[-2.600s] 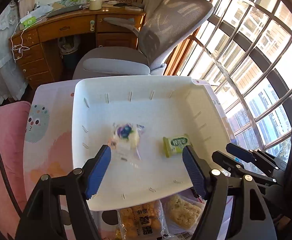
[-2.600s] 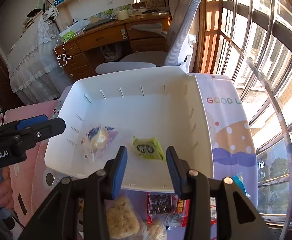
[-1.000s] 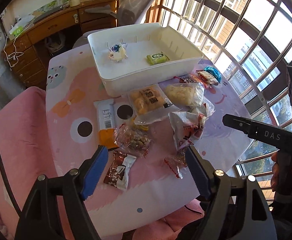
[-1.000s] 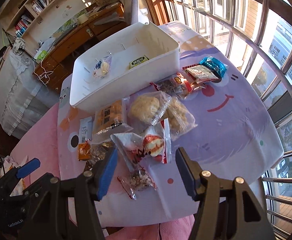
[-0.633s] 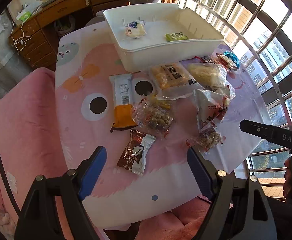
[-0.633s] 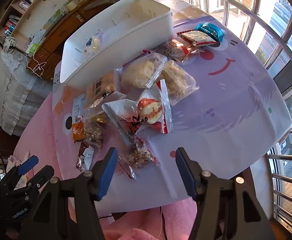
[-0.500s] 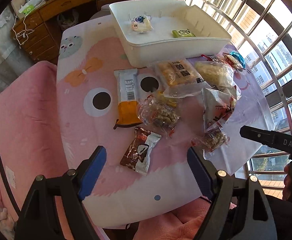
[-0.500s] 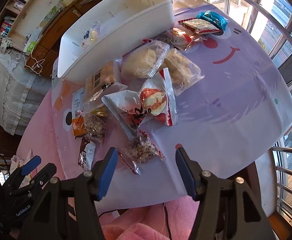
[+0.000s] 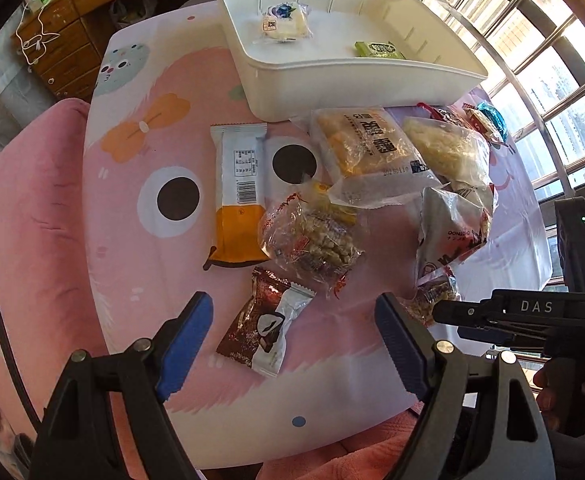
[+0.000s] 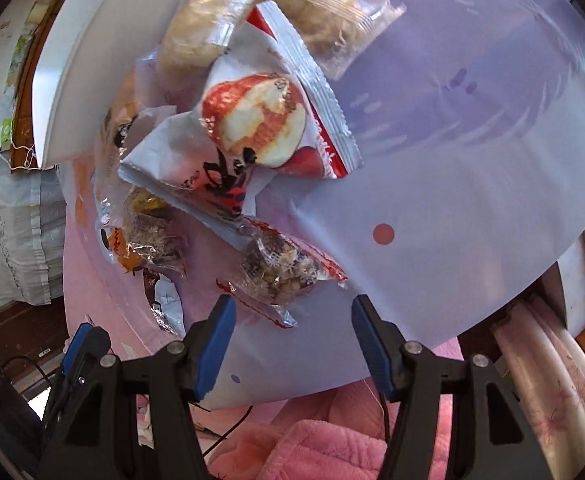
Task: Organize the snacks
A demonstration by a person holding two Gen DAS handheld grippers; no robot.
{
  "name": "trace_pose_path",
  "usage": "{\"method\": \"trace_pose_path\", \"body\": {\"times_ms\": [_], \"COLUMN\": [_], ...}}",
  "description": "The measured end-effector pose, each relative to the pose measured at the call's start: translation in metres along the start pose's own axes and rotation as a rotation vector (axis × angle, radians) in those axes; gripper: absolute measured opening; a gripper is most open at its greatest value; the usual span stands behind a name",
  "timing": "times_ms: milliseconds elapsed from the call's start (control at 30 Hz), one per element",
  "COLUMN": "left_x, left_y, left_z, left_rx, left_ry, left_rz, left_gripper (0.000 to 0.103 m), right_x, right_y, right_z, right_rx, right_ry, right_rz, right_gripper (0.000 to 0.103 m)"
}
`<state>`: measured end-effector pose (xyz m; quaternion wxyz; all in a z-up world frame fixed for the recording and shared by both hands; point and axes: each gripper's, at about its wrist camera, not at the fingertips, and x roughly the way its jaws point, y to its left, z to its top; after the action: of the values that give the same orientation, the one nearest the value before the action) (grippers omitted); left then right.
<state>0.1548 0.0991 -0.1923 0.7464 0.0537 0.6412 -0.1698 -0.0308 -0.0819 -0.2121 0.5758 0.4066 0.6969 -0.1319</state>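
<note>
snacks: a loose heap of packets lies on the round table point(image 9: 132, 240) with its pink cartoon cloth, just in front of the white bin point(image 9: 332, 80).
white bin: at the far side of the table; inside it lie a clear-wrapped cake point(image 9: 282, 24) on the left and a small green packet point(image 9: 378, 49) on the right, well apart from each other.
heap, left part: a long white and orange bar point(image 9: 238, 196) lies flat, its orange end nearer the camera; just beside it a clear bag of nut clusters point(image 9: 312, 240).
heap, middle: a clear bag of yellow pastries point(image 9: 366, 148) lies against the bin's front wall, with a pale crispy cake in a clear bag point(image 9: 448, 152) beside it.
heap, right part: a crumpled white bag with an apple picture point(image 10: 252, 120) lies over its neighbours; a small nut bar in a clear wrapper with red edges point(image 10: 280, 268) lies at its near end.
brown and white packet: point(image 9: 264, 328) lies alone at the near edge of the heap.
left tongs: point(image 9: 292, 340) spread wide, empty, hanging above the brown and white packet, which shows between the blue pads point(image 9: 184, 336) without touching them.
right tongs: point(image 10: 292, 340) spread, empty, pointing down at the small nut bar, which lies just ahead of the tips and apart from them.
hand: a person's fingers point(image 9: 552, 388) grip the right tool's handle at the lower right of the left view.
</note>
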Motion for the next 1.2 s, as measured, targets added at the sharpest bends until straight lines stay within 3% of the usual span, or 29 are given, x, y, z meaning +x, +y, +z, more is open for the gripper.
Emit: {"method": "trace_pose_path", "body": {"times_ms": [367, 633, 900, 1133, 1200], "left_x": [0.042, 0.073, 0.092, 0.1, 0.1], "left_y": [-0.018, -0.024, -0.02, -0.035, -0.039], "left_z": [0.028, 0.046, 0.061, 0.074, 0.073], "left_rx": [0.061, 0.063, 0.036, 0.053, 0.052], "left_ry": [0.059, 0.129, 0.16, 0.171, 0.167], "left_rz": [0.02, 0.058, 0.075, 0.115, 0.124], "left_gripper": [0.082, 0.082, 0.082, 0.082, 0.075], "right_x": [0.018, 0.023, 0.026, 0.025, 0.027], "right_y": [0.003, 0.007, 0.017, 0.023, 0.032], "right_z": [0.014, 0.025, 0.034, 0.042, 0.05], "right_rx": [0.088, 0.078, 0.054, 0.048, 0.043], "right_ry": [0.087, 0.14, 0.183, 0.212, 0.214], "right_rz": [-0.031, -0.05, -0.065, -0.095, -0.103], "right_gripper": [0.061, 0.059, 0.045, 0.044, 0.043]}}
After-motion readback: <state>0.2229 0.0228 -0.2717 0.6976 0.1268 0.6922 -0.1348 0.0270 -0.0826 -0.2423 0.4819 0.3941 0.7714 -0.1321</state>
